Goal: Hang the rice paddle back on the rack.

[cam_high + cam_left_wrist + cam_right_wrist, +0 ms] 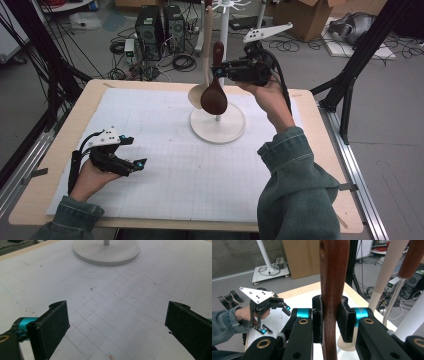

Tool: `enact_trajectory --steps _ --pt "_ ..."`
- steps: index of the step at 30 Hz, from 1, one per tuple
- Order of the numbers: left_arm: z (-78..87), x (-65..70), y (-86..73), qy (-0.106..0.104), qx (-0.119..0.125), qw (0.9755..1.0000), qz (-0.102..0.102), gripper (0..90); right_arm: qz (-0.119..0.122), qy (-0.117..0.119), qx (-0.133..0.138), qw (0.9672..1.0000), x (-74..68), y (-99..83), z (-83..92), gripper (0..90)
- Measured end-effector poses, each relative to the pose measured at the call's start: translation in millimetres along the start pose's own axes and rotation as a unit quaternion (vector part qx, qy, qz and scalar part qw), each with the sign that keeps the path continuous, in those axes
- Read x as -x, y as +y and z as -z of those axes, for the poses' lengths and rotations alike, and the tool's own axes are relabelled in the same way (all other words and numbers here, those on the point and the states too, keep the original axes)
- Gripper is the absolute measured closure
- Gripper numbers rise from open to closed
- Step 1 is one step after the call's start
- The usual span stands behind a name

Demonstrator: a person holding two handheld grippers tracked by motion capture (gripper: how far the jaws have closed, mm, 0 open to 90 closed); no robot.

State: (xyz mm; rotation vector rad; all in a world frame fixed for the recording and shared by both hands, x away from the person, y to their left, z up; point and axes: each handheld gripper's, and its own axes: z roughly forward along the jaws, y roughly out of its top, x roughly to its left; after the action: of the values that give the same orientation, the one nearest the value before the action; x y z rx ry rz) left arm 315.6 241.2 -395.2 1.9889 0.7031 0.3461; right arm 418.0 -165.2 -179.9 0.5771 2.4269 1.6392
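A dark brown wooden spoon (214, 97) hangs bowl-down above the white round stand base (218, 125). My right gripper (218, 71) is shut on its handle (334, 277), with the pads pressing both sides in the right gripper view. A pale wooden spoon (196, 94) hangs just left of it by the stand's pole. My left gripper (136, 152) rests low at the mat's left side, open, with nothing between its jaws (117, 325). The stand base (106, 252) lies well ahead of it. The left gripper (274, 319) also appears in the right gripper view.
A white gridded mat (165, 165) covers the wooden table (320, 150). Beyond the far edge are computer towers (160, 30), cables and a cardboard box (310, 15). Black frame legs (365, 55) stand at the right. Another brown handle (412, 257) hangs near the stand pole (412, 317).
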Motion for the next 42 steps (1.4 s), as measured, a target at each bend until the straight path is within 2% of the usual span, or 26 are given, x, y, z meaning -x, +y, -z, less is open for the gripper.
enact_trajectory --steps 5,12,17,22,33,42 --pt "0.9 -0.4 0.0 0.004 0.004 1.0 0.004 2.5 0.002 -0.003 0.0 1.0 6.1 10.8 -2.1 76.7" --pt "1.4 -1.4 -0.6 0.006 0.007 0.9999 0.007 2.5 -0.002 -0.004 -0.002 1.0 16.4 22.6 -5.2 76.7" --pt "2.2 -1.7 -0.3 0.006 0.007 0.9999 0.005 1.7 0.001 -0.01 -0.006 0.9999 25.3 32.5 -2.7 76.7" --pt "2.6 -1.4 -0.9 0.005 0.008 0.9999 0.008 1.7 -0.001 -0.012 0.002 0.9999 29.8 42.2 1.6 76.7" --pt "4.4 -2.4 -0.8 0.009 0.008 0.9999 0.006 1.7 -0.011 -0.019 -0.003 0.9998 41.1 54.1 3.1 76.8" --pt "4.7 -3.1 -1.1 0.009 0.008 0.9999 0.007 1.7 -0.028 -0.021 0.002 0.9994 52.6 51.7 1.4 76.8"
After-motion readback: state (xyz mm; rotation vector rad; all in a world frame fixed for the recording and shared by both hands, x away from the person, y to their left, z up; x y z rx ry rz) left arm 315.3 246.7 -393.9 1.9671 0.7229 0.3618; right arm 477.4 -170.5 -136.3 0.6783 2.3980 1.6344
